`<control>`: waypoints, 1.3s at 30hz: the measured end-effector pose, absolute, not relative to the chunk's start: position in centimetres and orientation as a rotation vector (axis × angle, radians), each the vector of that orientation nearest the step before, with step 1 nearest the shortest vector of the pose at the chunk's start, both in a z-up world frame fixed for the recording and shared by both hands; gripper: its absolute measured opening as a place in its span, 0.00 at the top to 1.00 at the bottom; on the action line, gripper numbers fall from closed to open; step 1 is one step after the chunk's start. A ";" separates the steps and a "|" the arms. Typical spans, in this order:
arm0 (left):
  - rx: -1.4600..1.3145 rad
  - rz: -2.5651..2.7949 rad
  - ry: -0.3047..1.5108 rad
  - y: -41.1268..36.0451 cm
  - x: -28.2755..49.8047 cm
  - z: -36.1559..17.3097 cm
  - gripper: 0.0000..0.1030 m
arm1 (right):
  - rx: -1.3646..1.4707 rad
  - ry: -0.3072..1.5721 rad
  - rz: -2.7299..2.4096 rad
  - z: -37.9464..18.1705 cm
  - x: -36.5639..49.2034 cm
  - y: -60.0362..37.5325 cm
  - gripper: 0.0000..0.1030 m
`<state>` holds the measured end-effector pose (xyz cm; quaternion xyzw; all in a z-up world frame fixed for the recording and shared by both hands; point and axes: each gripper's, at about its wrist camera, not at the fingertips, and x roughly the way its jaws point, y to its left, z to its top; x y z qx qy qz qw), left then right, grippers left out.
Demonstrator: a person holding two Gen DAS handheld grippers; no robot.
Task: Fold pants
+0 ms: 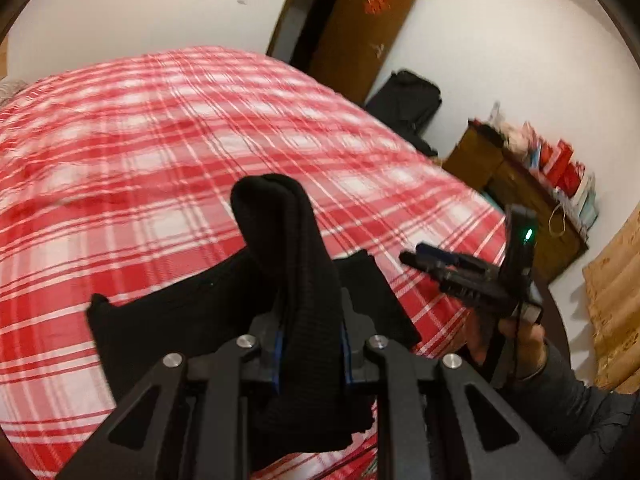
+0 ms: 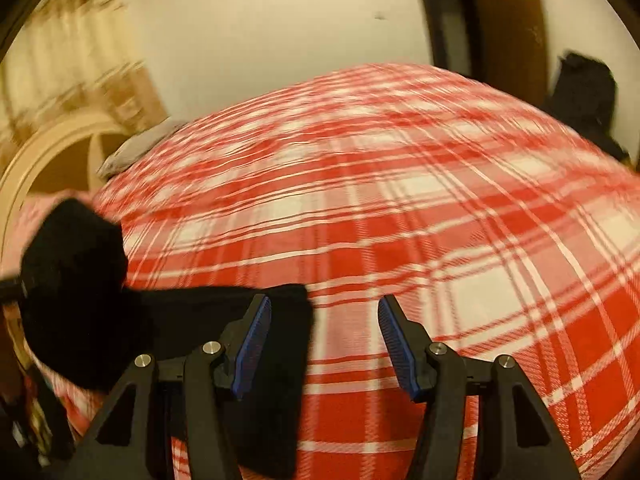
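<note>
The black pants (image 1: 208, 320) lie on the red-and-white plaid bed (image 1: 160, 140). My left gripper (image 1: 310, 344) is shut on a thick bunch of the black fabric, which stands up in a folded loop above the fingers. In the right wrist view the pants (image 2: 224, 312) lie at the lower left, with the lifted bunch at far left. My right gripper (image 2: 324, 340) is open and empty, hovering just right of the pants' edge over the bed (image 2: 440, 220). It also shows in the left wrist view (image 1: 416, 256), held in a hand.
A brown door (image 1: 360, 28) and a black bag (image 1: 404, 100) stand beyond the bed. A brown cabinet (image 1: 520, 208) with red and blue items is at the right. A cream headboard (image 2: 48, 160) and grey pillow (image 2: 132, 152) are at the left.
</note>
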<state>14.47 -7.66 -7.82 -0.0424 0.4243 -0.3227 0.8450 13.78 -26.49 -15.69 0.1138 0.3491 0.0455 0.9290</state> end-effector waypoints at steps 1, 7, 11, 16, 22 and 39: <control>-0.074 -0.692 0.904 -8.4 14.4 -8.2 0.79 | 0.240 0.717 0.087 -15.8 13.9 -26.7 0.44; 0.014 -0.701 0.944 -12.1 14.4 -11.1 0.78 | 0.235 0.738 0.098 -17.0 14.4 -26.7 0.44; 0.009 -0.731 0.925 -13.0 13.7 -11.3 0.69 | 0.229 0.756 0.090 -17.8 14.6 -26.5 0.44; -0.012 -0.746 0.831 -12.4 12.7 -9.1 0.60 | 0.242 0.774 0.094 -18.4 14.6 -26.4 0.44; -0.008 -0.642 0.766 -9.5 11.7 -8.6 0.46 | 0.297 0.781 0.261 -16.5 13.4 -24.5 0.44; -0.004 -0.374 0.781 -3.6 12.2 -13.4 0.41 | 0.335 0.883 0.379 -19.2 16.2 -19.7 0.52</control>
